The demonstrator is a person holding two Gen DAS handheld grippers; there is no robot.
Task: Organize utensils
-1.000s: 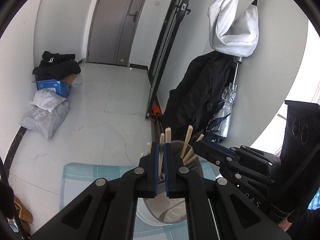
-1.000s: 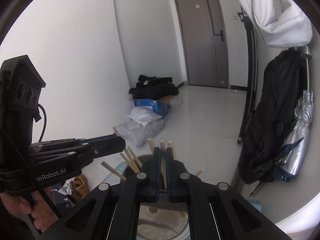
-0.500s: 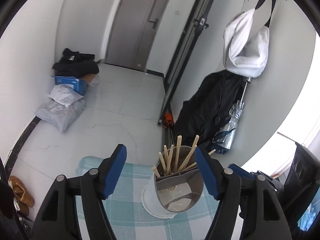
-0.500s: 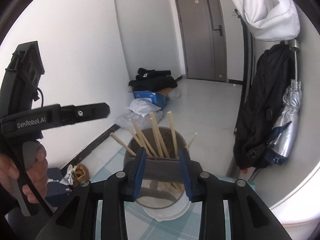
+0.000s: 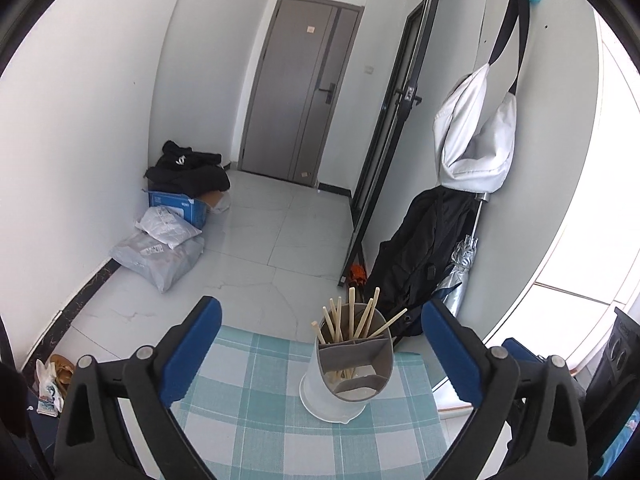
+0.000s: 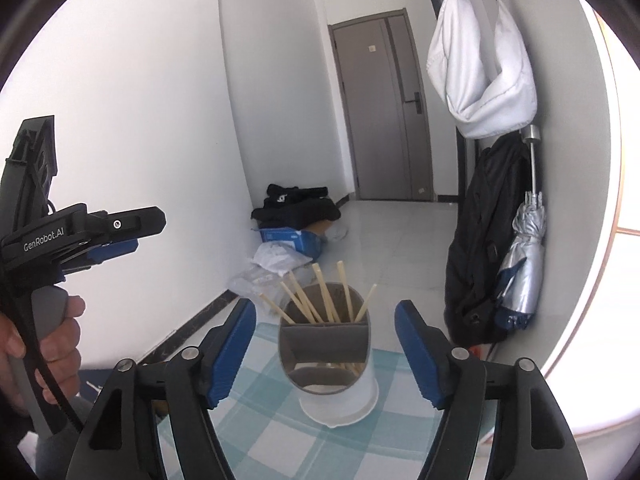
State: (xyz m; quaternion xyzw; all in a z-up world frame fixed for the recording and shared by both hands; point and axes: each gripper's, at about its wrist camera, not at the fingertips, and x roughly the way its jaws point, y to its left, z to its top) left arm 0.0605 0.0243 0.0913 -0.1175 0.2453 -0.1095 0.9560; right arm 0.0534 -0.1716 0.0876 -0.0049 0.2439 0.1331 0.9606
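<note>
Wooden chopsticks (image 5: 352, 318) stand together in the far compartment of a grey utensil holder (image 5: 354, 364), and they lean in different directions. The holder stands upright on the checked tablecloth (image 5: 256, 420), near its far edge and right of the middle. My left gripper (image 5: 320, 344) has its blue fingers (image 5: 192, 350) spread wide and holds nothing. My right gripper (image 6: 325, 348) is spread wide too, with the holder seen between its fingers and not touching them.
</note>
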